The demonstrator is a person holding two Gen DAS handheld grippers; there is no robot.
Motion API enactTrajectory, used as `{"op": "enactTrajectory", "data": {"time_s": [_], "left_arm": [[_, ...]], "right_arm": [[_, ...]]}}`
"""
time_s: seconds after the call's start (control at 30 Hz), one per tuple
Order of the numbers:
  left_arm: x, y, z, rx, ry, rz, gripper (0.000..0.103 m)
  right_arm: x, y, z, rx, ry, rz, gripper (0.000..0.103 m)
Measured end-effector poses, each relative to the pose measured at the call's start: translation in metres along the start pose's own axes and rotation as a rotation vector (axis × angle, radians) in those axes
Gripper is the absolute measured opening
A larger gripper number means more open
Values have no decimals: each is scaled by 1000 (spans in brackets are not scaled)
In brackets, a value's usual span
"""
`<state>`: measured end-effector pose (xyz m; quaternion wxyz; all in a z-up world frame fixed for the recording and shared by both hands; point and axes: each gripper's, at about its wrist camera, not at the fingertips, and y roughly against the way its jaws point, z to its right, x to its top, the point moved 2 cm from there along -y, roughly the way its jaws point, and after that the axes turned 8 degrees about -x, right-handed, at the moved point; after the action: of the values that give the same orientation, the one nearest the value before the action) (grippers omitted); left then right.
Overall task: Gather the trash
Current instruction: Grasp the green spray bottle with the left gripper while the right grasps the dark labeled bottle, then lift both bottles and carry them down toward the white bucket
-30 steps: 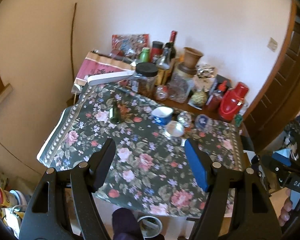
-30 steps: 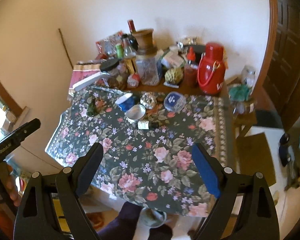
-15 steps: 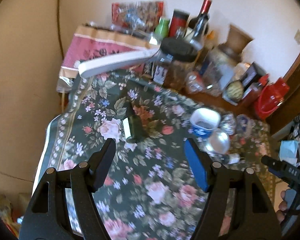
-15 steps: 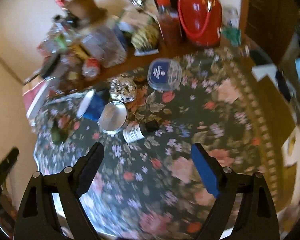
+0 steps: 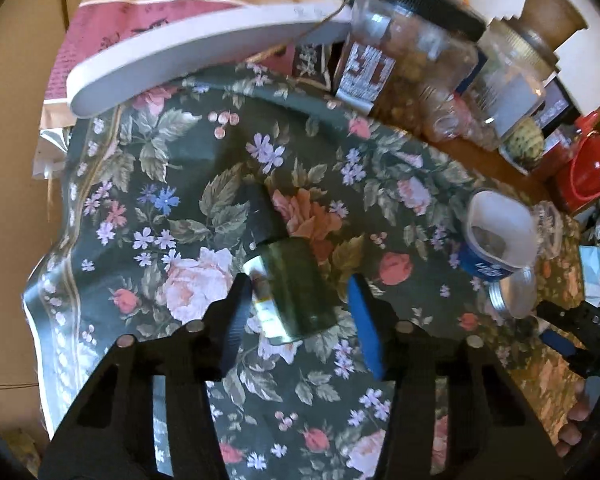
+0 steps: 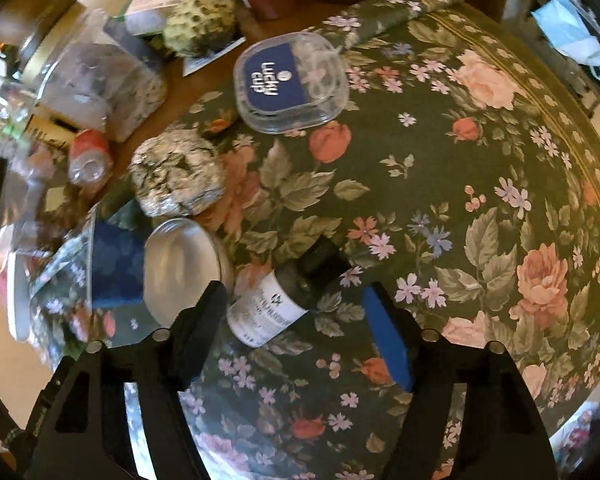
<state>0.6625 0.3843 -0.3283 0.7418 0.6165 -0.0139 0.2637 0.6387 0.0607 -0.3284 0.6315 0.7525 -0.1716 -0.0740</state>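
A small dark green bottle (image 5: 290,284) with a black cap lies on its side on the floral tablecloth (image 5: 148,208). My left gripper (image 5: 298,300) is open, its jaws on either side of the bottle's base. A small dark bottle with a white label (image 6: 278,304) lies on the cloth between the jaws of my open right gripper (image 6: 296,304). A crumpled foil ball (image 6: 176,178), a round metal lid (image 6: 182,268), a clear "Lucky Cup" lid (image 6: 290,80) and a blue cup (image 5: 496,240) lie nearby.
Jars, bottles, a red jug (image 5: 592,168) and a custard apple (image 6: 202,22) crowd the table's far side. A white board (image 5: 188,52) overhangs the cloth at back left. The table edge (image 6: 580,128) curves along the right.
Both grippers have moved down and forward toward the table. Each now has its jaws around a small bottle that was farther away before.
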Motion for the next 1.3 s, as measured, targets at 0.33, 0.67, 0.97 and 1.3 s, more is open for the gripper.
{"op": "enactTrajectory", "data": {"time_s": [0.33, 0.67, 0.97, 1.3], "left_arm": [[8, -18, -5, 1, 7, -31, 44], [20, -43, 6, 27, -10, -42, 41], [15, -45, 32, -3, -23, -48, 41], [-37, 18, 91, -78, -39, 37, 41]], "right_arm": [[-13, -3, -17, -125, 140, 23, 58], [-42, -5, -26, -208, 292, 87, 32], [-32, 4, -1, -66, 280, 33, 25], [-35, 53, 46, 35, 342, 84, 25]]}}
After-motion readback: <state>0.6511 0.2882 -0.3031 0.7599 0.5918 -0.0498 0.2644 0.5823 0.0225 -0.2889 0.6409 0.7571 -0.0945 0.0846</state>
